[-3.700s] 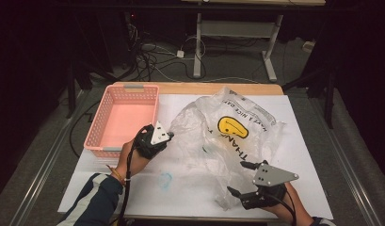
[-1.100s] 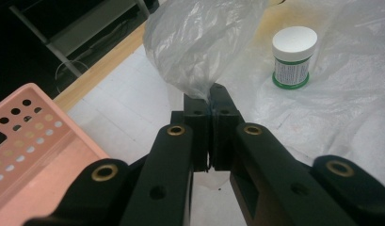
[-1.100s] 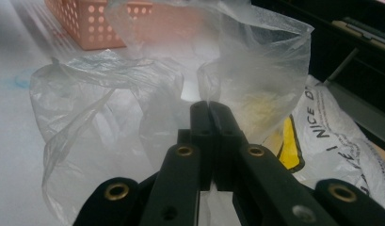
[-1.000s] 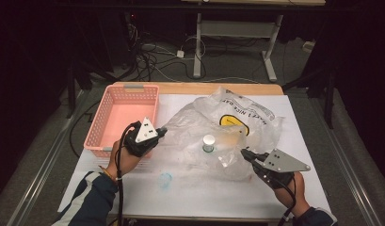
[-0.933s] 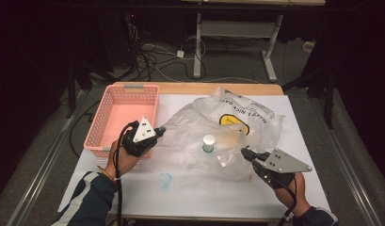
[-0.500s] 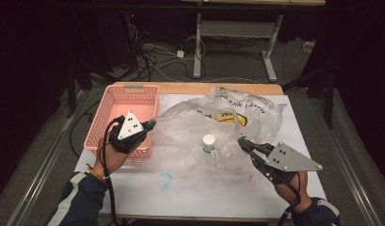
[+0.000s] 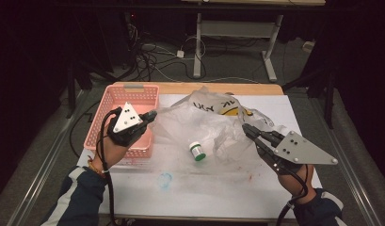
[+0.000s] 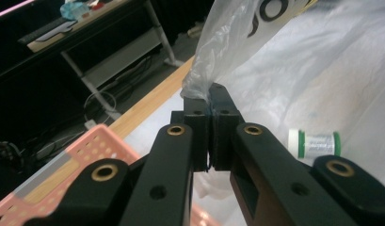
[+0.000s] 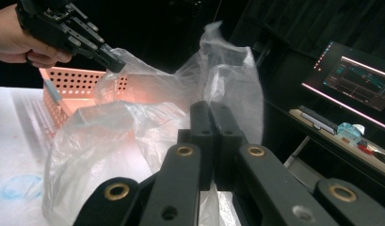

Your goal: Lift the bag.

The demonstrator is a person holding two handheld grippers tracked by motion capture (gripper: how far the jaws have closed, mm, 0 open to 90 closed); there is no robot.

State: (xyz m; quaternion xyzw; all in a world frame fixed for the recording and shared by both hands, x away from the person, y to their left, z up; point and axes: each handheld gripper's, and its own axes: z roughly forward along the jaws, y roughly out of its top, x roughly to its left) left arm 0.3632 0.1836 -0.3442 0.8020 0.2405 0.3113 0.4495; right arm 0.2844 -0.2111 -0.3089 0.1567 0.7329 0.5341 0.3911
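Note:
A clear plastic bag [image 7: 206,120] with a yellow face and black lettering hangs stretched between my two grippers above the white table top [image 7: 218,188]. My left gripper [image 7: 151,114] is shut on the bag's left edge, and the film rises from its closed tips [image 8: 210,101]. My right gripper [image 7: 246,128] is shut on the right edge, with plastic pinched between its pads [image 9: 210,110]. A small white container with a green cap [image 7: 196,151] lies on its side on the table below the bag [image 8: 315,143]. Whether film still covers it I cannot tell.
A pink perforated basket [image 7: 133,96] stands at the table's left, just behind my left gripper [image 9: 112,63]. A wooden table edge [image 7: 180,88] runs along the back, with desk legs and cables on the dark floor beyond. A faint blue mark [image 7: 164,179] is on the table top.
Both grippers have risen and moved apart, pulling the bag up and stretching it wider. The small container, upright before, now lies tipped on the table.

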